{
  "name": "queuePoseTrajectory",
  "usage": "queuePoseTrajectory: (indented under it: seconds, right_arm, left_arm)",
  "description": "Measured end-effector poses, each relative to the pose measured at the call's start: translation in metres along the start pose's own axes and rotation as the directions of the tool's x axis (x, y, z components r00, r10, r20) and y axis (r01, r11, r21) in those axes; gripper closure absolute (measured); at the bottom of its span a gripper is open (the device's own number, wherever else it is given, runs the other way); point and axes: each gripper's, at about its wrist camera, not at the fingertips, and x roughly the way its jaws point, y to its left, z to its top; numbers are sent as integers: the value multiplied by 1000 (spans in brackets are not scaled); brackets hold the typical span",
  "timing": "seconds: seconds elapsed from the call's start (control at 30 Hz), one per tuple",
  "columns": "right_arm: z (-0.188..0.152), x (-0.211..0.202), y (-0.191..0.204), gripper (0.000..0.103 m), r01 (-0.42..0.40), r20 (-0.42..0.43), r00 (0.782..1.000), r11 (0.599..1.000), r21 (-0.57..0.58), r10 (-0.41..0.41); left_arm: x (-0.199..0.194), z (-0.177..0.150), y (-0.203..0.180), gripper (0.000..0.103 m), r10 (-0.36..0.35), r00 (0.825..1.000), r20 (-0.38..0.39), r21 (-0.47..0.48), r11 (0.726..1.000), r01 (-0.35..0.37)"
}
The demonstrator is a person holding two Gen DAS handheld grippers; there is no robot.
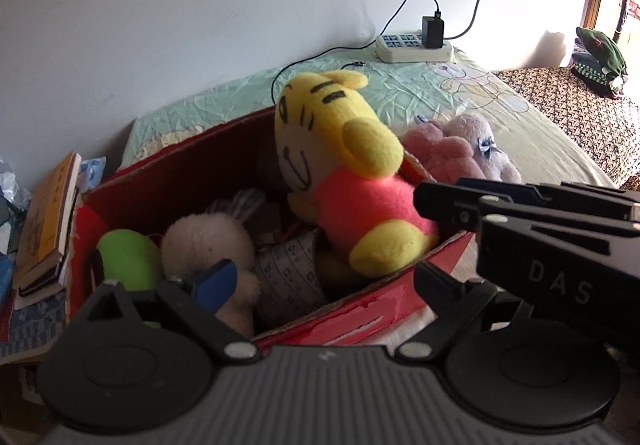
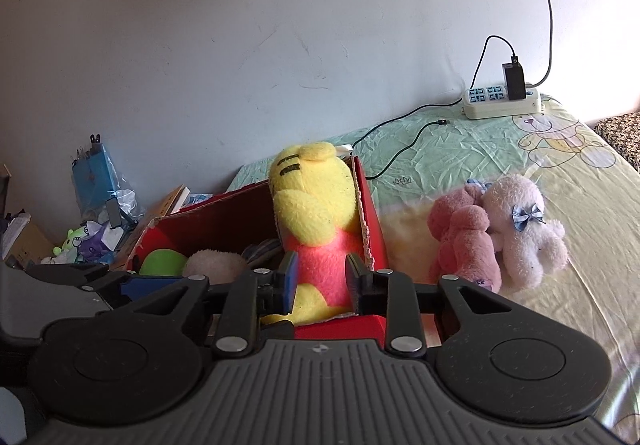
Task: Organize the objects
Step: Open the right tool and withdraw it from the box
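- Right gripper (image 2: pixel 320 279) is clamped on the pink belly of the yellow tiger plush (image 2: pixel 316 229), seemingly lowering it into the red box (image 2: pixel 374 213) directly ahead.
- Left gripper (image 1: pixel 320 277), jaws wide and empty, hovers at the box's near rim.
- Beneath the tiger: green (image 1: pixel 128 259) and cream plushes (image 1: pixel 210 245).
- Right of the gripper, pink (image 2: pixel 464 249) and white plushes (image 2: pixel 528 237) wait on the bed (image 2: pixel 580 325).
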Motion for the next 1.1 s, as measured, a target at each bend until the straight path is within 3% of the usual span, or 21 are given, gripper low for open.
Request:
queuePoseTrajectory:
  seconds: [0.47,1.1]
  right_arm:
    - [-7,-20,-19,73,-17,-3,1000,999,52,18]
    - [1,-21,-77,73,-146,-144,978,988,39,151]
  left_arm:
    - [-14,-4,-28,8,72,997,-24,33,997,-71]
    - [-6,-5,-82,8,164,978,-129,-89,980,-176]
